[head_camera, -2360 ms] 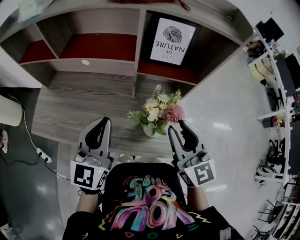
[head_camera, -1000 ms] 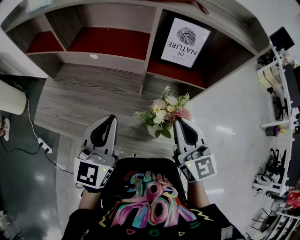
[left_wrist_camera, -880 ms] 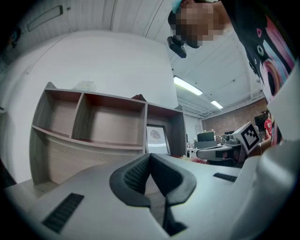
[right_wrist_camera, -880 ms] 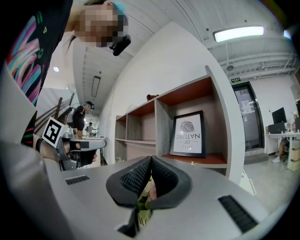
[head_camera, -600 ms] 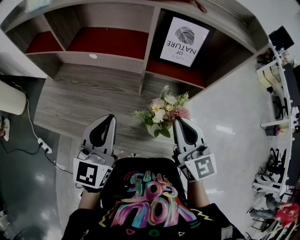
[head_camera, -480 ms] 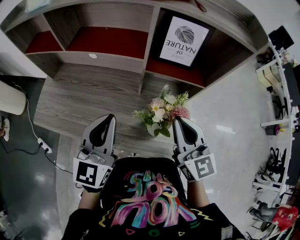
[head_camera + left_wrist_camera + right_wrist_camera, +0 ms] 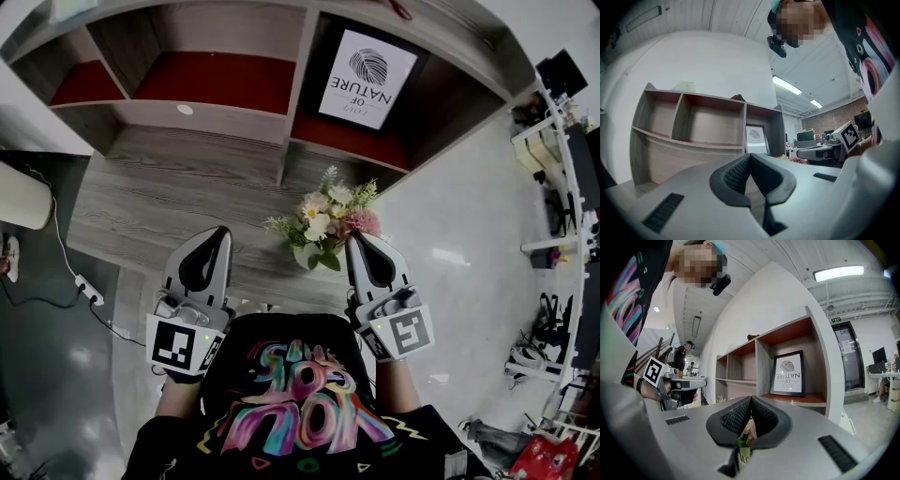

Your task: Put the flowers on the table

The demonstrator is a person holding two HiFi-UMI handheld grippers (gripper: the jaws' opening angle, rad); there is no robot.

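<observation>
A small bouquet of cream and pink flowers (image 7: 323,217) in a pale pot (image 7: 305,255) stands upright on the grey wooden table (image 7: 159,211), near its front edge. My right gripper (image 7: 361,242) hovers just right of the bouquet, level with the pink bloom, shut and holding nothing. In the right gripper view, its closed tips (image 7: 751,399) meet and the flowers (image 7: 746,433) show through the gap below them. My left gripper (image 7: 217,234) hangs over the table's front edge to the left of the pot, shut and empty, tips together (image 7: 750,155).
A shelf unit rises behind the table, with a framed leaf print (image 7: 367,66) in its right compartment. A white cylinder (image 7: 19,197) stands at the far left. A power strip (image 7: 89,300) with a cable lies on the floor below. Desks line the right side.
Since the earliest frame my right gripper has straightened and drawn in beside the bouquet. Over the last second the flowers and both grippers have stayed almost still.
</observation>
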